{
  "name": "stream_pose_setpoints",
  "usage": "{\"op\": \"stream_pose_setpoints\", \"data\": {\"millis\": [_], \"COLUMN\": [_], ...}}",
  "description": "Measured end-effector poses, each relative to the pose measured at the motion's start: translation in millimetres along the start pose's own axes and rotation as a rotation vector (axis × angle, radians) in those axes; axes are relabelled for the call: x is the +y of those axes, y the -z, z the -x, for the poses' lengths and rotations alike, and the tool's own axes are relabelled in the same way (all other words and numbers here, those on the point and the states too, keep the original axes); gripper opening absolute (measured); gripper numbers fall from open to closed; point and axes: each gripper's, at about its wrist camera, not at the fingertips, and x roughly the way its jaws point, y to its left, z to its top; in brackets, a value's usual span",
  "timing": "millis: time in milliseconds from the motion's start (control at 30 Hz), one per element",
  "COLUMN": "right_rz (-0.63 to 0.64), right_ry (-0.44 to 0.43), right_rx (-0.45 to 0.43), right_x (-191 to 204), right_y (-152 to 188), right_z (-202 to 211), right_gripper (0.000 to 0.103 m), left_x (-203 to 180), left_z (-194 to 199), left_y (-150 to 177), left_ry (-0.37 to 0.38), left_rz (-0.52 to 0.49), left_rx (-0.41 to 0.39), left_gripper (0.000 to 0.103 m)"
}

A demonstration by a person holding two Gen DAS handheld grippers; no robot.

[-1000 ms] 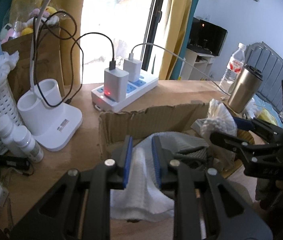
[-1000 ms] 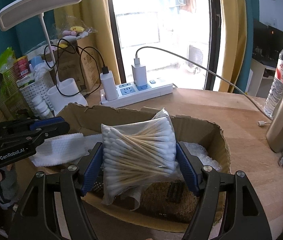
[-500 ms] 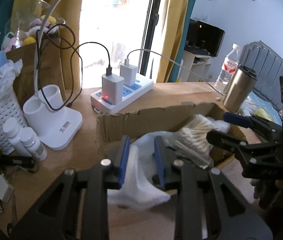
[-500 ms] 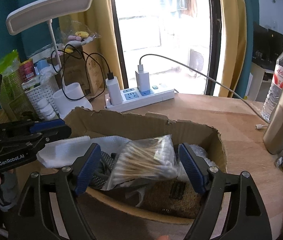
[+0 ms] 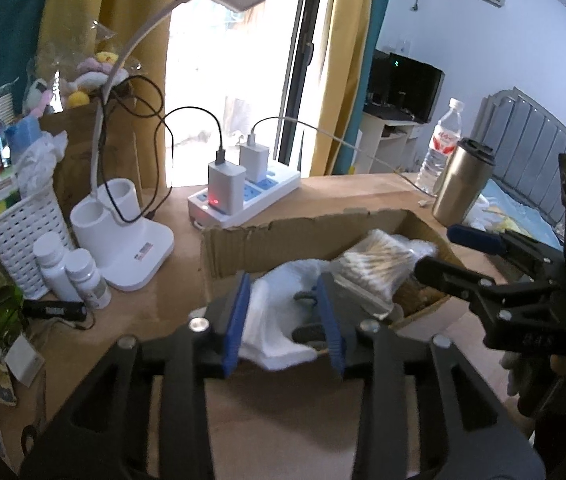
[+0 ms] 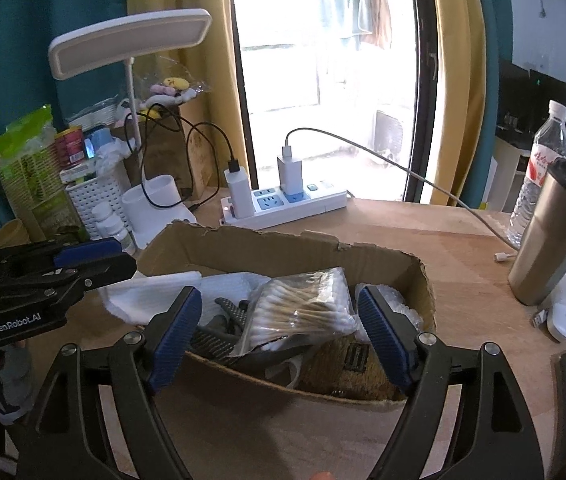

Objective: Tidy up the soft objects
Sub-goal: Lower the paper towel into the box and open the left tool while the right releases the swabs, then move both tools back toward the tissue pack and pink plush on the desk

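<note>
Now both grippers clear of cardboard box: right gripper spread, empty above cotton-swab pack; left gripper just opening, white cloth loose between, draped over near-left rim.

A wooden table carries a cardboard box, power strip, steel tumbler and lamp base.

Swab bag in box, cloth on left rim.
</note>
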Motion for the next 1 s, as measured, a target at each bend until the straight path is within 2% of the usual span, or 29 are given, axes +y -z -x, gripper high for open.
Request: {"op": "stream_pose_setpoints", "data": {"millis": [167,1000], "right_rz": [0.008,0.032], "right_ry": [0.000,0.006], "right_rx": [-0.010,-0.011], "right_x": [8.1,43.3], "right_y": [3.5,31.8], "right_z": [12.1,52.2], "right_gripper": [0.083,0.083], "left_x": [0.3,-3.1], "left_z": [14.3,66.5], "left_y": [7.3,45.2], "left_ry": [0.004,0.019], "left_rz": [0.006,0.016], "left_rx": [-0.015,-0.043], "left_gripper": [0.052,0.053]}}
